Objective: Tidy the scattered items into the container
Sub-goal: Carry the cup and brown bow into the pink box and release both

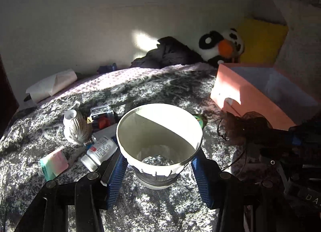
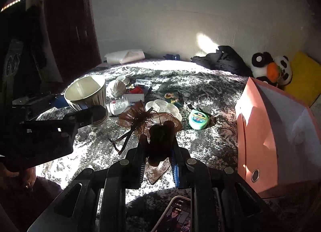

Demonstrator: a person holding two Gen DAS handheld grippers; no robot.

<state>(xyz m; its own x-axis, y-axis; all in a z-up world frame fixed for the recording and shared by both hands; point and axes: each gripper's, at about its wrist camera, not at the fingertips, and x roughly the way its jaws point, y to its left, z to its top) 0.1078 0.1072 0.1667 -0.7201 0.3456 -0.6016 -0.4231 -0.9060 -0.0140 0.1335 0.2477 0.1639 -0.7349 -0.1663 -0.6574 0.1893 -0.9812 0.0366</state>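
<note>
My left gripper is shut on a white ribbed cup with a clear glass base, held upright above the bedspread; the blue pads press its sides. The cup also shows at the left of the right wrist view. My right gripper is shut on a brown mesh pouch with ribbon ties, lifted off the bed; the pouch appears at the right of the left wrist view. The open pink box stands on the bed to the right.
On the patterned bedspread lie a white pill bottle, a ribbed vase, a pink-green pack, a clear tray and a green round tin. A plush panda and dark clothes rest against the wall.
</note>
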